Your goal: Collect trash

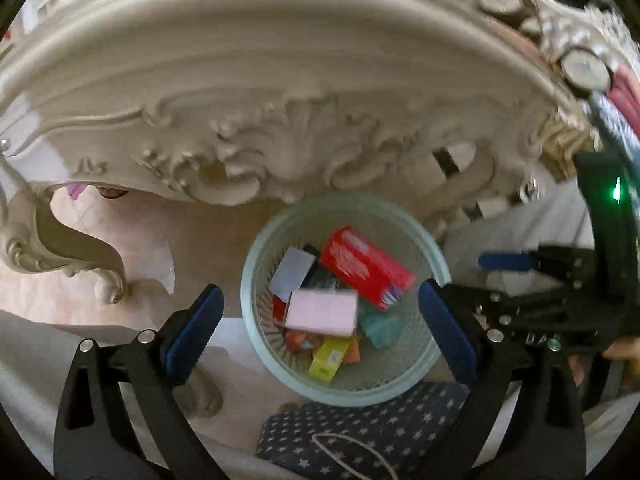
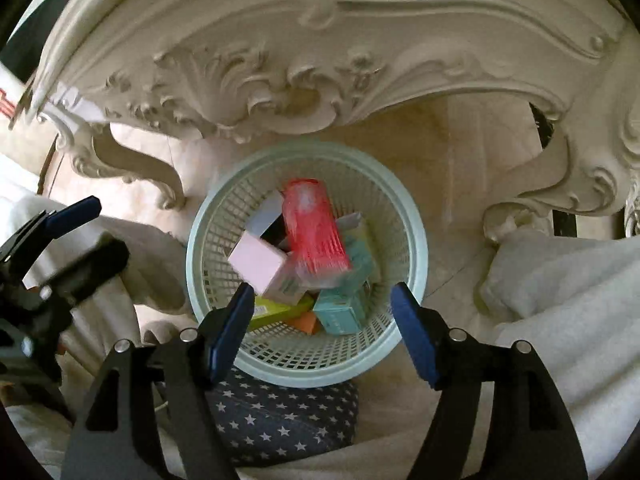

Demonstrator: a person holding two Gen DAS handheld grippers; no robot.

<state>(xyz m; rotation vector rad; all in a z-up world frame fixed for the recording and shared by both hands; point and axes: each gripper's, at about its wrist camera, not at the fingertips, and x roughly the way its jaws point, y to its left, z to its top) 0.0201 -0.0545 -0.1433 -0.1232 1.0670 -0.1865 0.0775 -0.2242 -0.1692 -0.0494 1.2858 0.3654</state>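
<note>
Left wrist view is directed down at a pale green mesh basket [image 1: 430, 364] standing on the floor below the carved cream apron of an ornate table [image 1: 280, 92]. The left gripper [image 1: 320, 328] is held above the basket with its blue-padded fingers [image 1: 196, 328] spread wide and nothing between them. Inside the basket a red box [image 1: 366, 266], blurred, is seen lying slanted over the other trash, with a pink box [image 1: 322, 312] just near of it, a grey-blue box [image 1: 290, 274] to the left, a teal box [image 1: 380, 326] to the right and a yellow-green box [image 1: 330, 360] at the near side. A star-patterned dark cushion [image 1: 360, 428] is seen touching the near rim of the basket. At the right edge the right gripper [image 1: 512, 280] is partly visible, fingers apart, against white cloth [image 1: 532, 224].

From the right wrist view, the same basket [image 2: 416, 240] is seen between the released, empty fingers [image 2: 232, 328] of the right gripper [image 2: 320, 324]. The red box [image 2: 314, 228] appears smeared by motion blur and lies above the pink box [image 2: 260, 262], the teal box [image 2: 340, 312] and the yellow-green box [image 2: 276, 310]. Whether it rests on them cannot be told. The left gripper [image 2: 60, 236] is visible at the left edge, fingers apart, and the cushion [image 2: 280, 420] lies at the near side.
</note>
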